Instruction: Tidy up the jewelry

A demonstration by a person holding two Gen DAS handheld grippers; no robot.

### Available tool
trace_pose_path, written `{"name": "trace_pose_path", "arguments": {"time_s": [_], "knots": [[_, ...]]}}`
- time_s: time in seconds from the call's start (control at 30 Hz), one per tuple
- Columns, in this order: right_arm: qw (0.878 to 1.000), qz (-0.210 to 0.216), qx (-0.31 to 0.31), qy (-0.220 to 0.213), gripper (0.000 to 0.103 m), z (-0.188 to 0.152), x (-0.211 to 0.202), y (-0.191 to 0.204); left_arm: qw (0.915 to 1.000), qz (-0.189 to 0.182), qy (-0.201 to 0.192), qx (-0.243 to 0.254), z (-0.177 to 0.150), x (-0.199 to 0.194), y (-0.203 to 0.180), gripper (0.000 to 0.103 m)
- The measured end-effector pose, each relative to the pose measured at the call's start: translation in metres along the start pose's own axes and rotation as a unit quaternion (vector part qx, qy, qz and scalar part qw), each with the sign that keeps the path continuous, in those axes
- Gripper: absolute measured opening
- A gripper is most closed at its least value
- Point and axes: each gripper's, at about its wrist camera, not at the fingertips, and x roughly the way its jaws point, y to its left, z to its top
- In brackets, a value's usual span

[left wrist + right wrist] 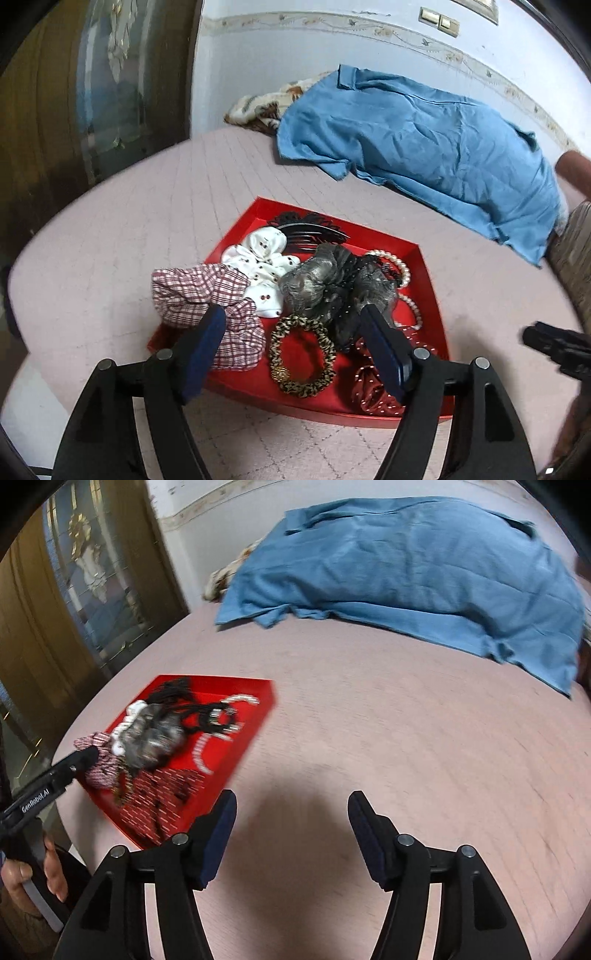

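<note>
A red tray lies on the pink bedspread, filled with hair accessories and jewelry. In it are a plaid scrunchie, a white printed scrunchie, a grey scrunchie, a leopard-print scrunchie, a dark red dotted scrunchie, a pearl bracelet and a black hair comb. My left gripper hangs open over the tray's near side, its pads pressing on nothing. My right gripper stands open over bare bedspread, to the right of the tray.
A blue cloth covers a hump at the far side of the bed, with a patterned blanket showing beneath it. A glazed wooden door stands to the left. A hand holds the left gripper's handle.
</note>
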Motion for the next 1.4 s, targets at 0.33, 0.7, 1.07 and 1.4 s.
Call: {"name": "trace_pose_path", "arguments": {"time_s": [0.33,0.7,1.07,1.4], "knots": [[0.999,-0.021,0.039,-0.028,0.072,-0.029,-0.038,-0.056,0.9976,0.052,-0.002,0.046,-0.013,-0.005,-0.029,0.074],[0.999,-0.001,0.023,-0.036,0.074,-0.042,-0.04,-0.037,0.9991,0.035,0.006,0.025,-0.027,-0.036,-0.051,0.076],[0.998,-0.005,0.017,-0.054,0.076,-0.048,-0.055,-0.028,0.9833,0.126,-0.13,0.016,0.0,-0.113,-0.059,0.099],[0.995,-0.003,0.014,-0.102,0.081,-0.046,-0.087,-0.012,0.969,0.137,-0.205,0.015,0.028,-0.194,-0.068,0.103]]}}
